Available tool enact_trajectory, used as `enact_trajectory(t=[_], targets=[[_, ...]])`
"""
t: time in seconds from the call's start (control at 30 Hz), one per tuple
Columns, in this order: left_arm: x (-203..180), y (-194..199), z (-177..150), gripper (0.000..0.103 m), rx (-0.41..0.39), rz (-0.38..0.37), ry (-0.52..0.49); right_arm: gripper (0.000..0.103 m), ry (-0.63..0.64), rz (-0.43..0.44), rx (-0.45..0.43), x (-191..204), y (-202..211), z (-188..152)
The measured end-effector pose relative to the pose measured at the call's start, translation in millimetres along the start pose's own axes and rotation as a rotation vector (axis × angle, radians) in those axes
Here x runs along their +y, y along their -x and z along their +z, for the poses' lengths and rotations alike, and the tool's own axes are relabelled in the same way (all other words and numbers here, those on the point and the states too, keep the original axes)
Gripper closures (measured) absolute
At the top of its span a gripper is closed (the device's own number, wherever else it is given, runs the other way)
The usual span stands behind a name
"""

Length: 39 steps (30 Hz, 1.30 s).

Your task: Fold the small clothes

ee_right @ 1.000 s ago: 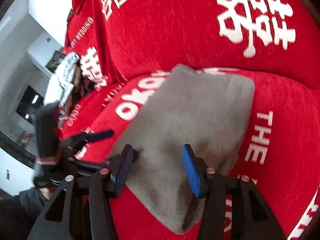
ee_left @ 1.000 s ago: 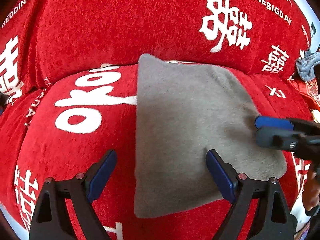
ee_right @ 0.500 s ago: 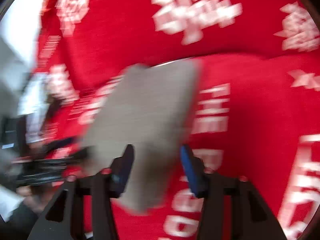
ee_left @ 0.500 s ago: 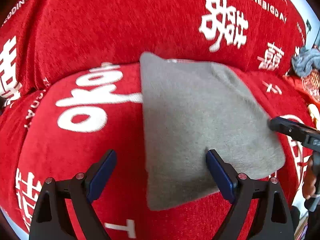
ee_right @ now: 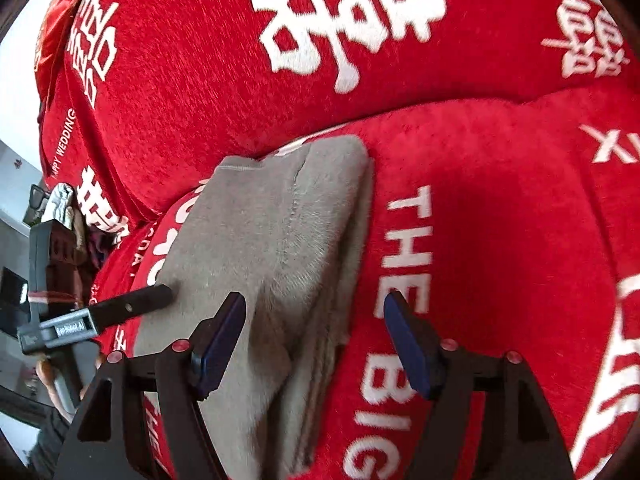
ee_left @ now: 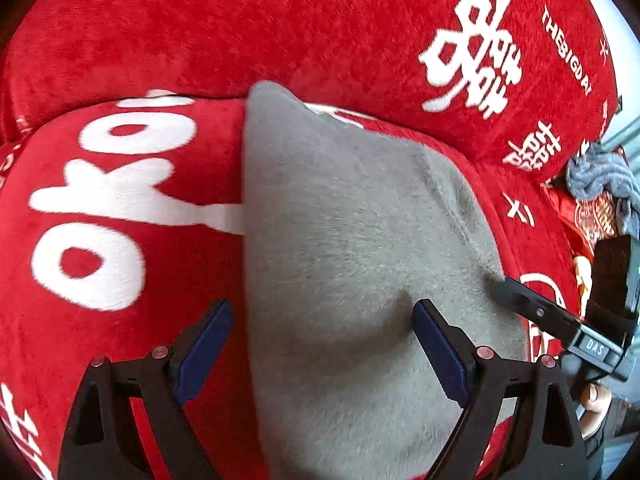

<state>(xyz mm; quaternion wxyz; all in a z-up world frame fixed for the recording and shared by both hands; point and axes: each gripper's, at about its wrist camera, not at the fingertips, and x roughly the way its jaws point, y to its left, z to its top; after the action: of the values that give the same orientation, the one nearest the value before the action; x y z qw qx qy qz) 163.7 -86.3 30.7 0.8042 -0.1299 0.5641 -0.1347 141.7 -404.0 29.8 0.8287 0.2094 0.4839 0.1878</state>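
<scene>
My left hand-held gripper [ee_left: 322,346] has its two blue-padded fingers spread wide, pinching nothing. Its right finger presses down on the grey folded garment [ee_left: 360,264], and the cloth dimples around the tip; its left finger sits over the bare red sofa cover [ee_left: 140,60], just off the garment's left edge.

The garment lies flat on the seat cushion of the sofa, its far corner reaching toward 12 o'clock where the seat meets the backrest. In the left wrist view it fills the middle and runs down to 6 o'clock between my fingers. In the right wrist view the same garment [ee_right: 272,248] stretches from about 11 o'clock to 6 o'clock, with stacked layers showing along its right-hand edge.

My right hand-held gripper [ee_right: 314,338] is also spread wide and holds nothing. Its left finger rests on the garment's top, and its right finger is over the cover beside the white lettering, with the layered edge between the two.

Each view catches the other tool touching the cloth: at 3 o'clock in the left view, at 9 o'clock in the right.

A crumpled blue-grey cloth [ee_left: 600,178] lies at 2 o'clock, well apart
</scene>
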Motion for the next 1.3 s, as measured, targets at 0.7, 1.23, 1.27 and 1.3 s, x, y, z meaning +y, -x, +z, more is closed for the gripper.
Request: enact_trajectory(t=[0.7, 1.23, 1.27, 1.3], targets=[[-24.9, -6.2, -3.5, 0.054, -0.07, 0.04, -0.12, 0.069, 0.153, -0.032, -0.028, 52.9, -30.6, 2.4], [-33.8, 41.5, -44.0, 0.055, -0.121, 0.08, -0.161, 0.07, 0.225, -0.065, -0.054, 95.0, 2.8, -25.6], [-32.9, 44.9, -47.9, 0.055, -0.123, 0.08, -0.16, 0.07, 0.227, -0.066, -0.056, 98.2, 4.7, -29.5], [-32.4, 46.4, -50.2, 0.055, -0.124, 0.08, -0.159, 0.07, 0.228, -0.065, -0.056, 99.3, 5.8, -31.7]])
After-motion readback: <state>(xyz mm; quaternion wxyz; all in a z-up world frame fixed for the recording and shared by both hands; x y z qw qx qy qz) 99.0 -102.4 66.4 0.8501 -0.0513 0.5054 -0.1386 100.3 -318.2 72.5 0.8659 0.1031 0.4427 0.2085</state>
